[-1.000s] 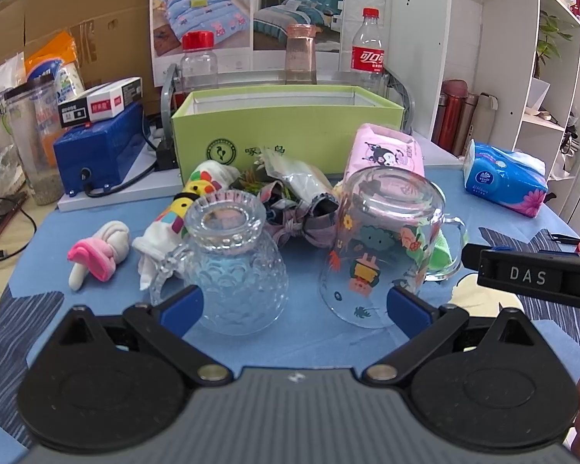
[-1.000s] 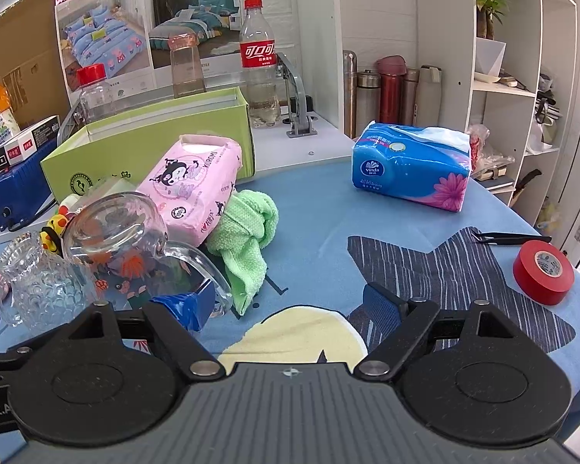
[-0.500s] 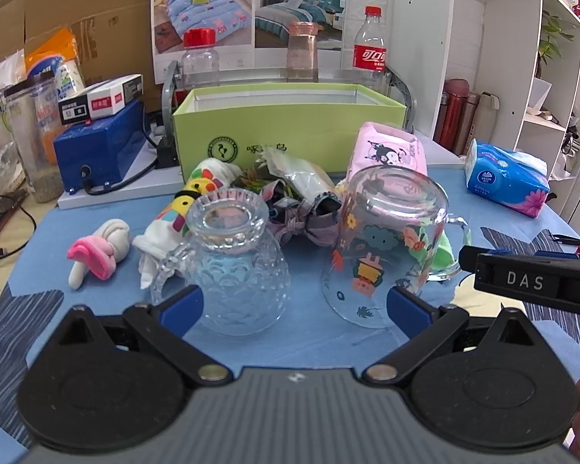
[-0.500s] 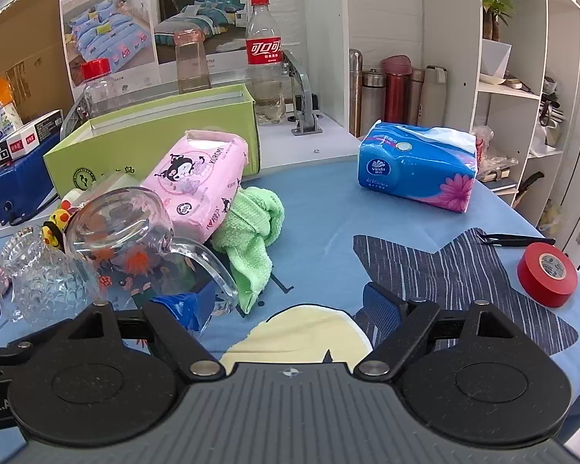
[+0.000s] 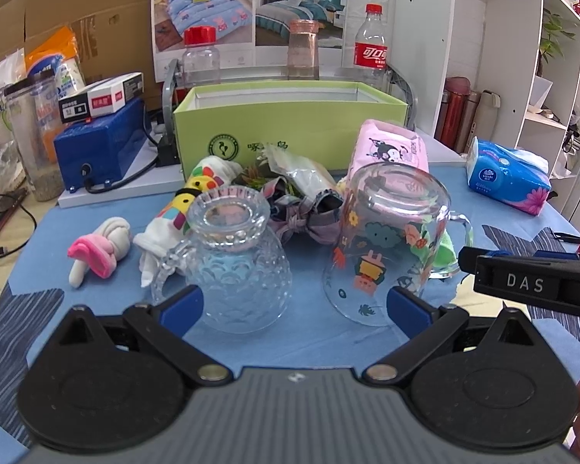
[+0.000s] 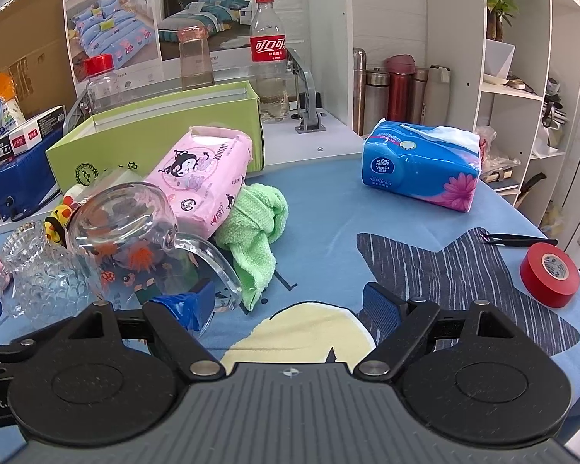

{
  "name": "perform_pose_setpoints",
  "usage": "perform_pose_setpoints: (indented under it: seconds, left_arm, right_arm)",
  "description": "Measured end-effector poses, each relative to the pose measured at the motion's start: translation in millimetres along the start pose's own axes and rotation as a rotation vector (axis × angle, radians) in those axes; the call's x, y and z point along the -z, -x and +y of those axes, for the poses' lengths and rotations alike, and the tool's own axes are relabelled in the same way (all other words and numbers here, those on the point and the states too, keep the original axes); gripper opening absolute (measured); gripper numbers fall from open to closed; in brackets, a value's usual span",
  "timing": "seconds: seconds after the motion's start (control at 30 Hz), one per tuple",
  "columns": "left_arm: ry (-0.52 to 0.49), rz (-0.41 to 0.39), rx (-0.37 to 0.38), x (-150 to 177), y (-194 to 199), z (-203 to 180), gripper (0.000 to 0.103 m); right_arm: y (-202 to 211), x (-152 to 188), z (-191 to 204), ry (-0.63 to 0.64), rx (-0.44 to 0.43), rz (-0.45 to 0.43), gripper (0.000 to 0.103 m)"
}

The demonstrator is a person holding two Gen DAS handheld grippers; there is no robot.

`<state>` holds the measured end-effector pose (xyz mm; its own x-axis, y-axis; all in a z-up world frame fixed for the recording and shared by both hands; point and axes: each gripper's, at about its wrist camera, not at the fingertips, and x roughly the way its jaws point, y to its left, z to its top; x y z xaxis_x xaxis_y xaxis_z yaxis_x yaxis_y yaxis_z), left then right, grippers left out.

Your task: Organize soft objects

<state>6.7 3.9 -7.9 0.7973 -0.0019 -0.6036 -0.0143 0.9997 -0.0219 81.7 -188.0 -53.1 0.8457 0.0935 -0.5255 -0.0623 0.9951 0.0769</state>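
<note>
Soft things lie in a pile before the open green box (image 5: 290,131): a pink tissue pack (image 5: 390,147) (image 6: 203,178), a green cloth (image 6: 257,228), a colourful white sock (image 5: 181,208), a grey bow (image 5: 301,220) and a pink-white knotted toy (image 5: 100,247). A blue tissue pack (image 6: 421,166) lies apart at the right. My left gripper (image 5: 294,305) is open and empty, just behind two upturned glass mugs. My right gripper (image 6: 290,301) is open and empty over the tablecloth, near the green cloth.
A dimpled glass mug (image 5: 236,263) and a printed glass mug (image 5: 386,243) stand upside down at the front. A red tape roll (image 6: 549,274) and black tweezers (image 6: 518,237) lie at the right edge. Bottles, a blue device (image 5: 100,143) and shelves stand behind.
Both grippers have risen slightly and drifted a little; the objects on the table have not moved. Both grippers stay open.
</note>
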Motion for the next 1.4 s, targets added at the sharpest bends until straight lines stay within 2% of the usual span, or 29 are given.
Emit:
perform_pose_setpoints:
  seconds: [0.53,0.87,1.0,1.07,1.13,1.23,1.3,1.33,1.37,1.4]
  left_arm:
    - [-0.004,0.003,0.007,-1,0,0,0.100]
    - [-0.023,0.011,0.005,-16,0,5,0.100]
    - [-0.022,0.001,0.024,-22,16,16,0.100]
    - [-0.019,-0.034,0.043,-25,34,32,0.100]
    - [-0.004,-0.063,0.004,-29,47,57,0.100]
    - [0.044,-0.074,-0.182,-40,45,102,0.100]
    - [0.090,-0.037,-0.308,-51,27,132,0.100]
    - [0.118,-0.016,-0.343,-58,17,145,0.100]
    - [0.143,-0.005,-0.344,-65,7,155,0.100]
    - [0.160,0.003,-0.315,-73,-2,162,0.100]
  right_arm:
    - [3,-1,-7,-0.004,0.023,-0.012,0.071]
    - [13,-21,-23,-0.068,0.105,-0.076,0.071]
    - [13,-32,-25,-0.082,0.097,-0.090,0.071]
    - [11,-38,-26,-0.078,0.076,-0.084,0.071]
    - [6,-44,-25,-0.065,0.052,-0.075,0.070]
    - [-5,-54,-24,-0.052,0.036,-0.069,0.070]
    - [-15,-63,-21,-0.050,0.020,-0.072,0.070]
    - [-21,-68,-20,-0.053,0.007,-0.074,0.070]
    - [-27,-74,-19,-0.057,-0.014,-0.070,0.070]
    - [-33,-78,-17,-0.059,-0.036,-0.062,0.070]
